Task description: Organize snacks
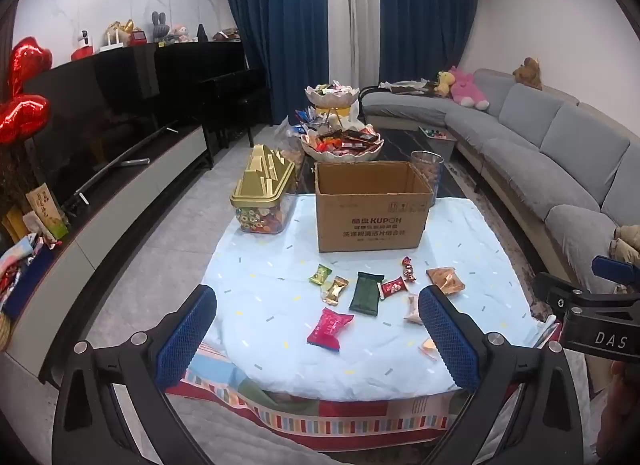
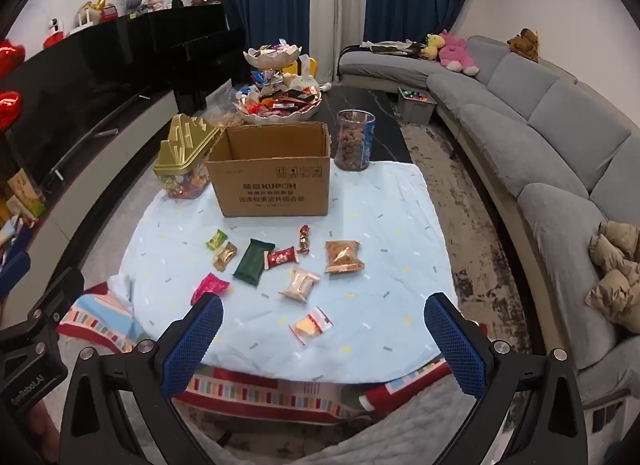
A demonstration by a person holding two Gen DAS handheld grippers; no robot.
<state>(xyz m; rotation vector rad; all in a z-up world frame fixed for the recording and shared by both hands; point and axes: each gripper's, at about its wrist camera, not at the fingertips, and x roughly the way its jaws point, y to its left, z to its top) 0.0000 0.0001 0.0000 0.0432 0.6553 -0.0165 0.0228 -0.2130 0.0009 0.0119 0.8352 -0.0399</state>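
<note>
Both grippers' fingers (image 1: 188, 337) wide apart, empty.

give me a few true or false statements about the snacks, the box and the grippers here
1. The cardboard box is open at the top. True.
2. The left gripper holds the pink packet. False: its fingers are spread wide and empty, and the packet lies on the light blue cloth.
3. The dark green packet lies on the cloth in front of the box. True.
4. The gold-lidded container stands to the right of the box. False: it is on the box's left.
5. The right gripper is open. True.
</note>
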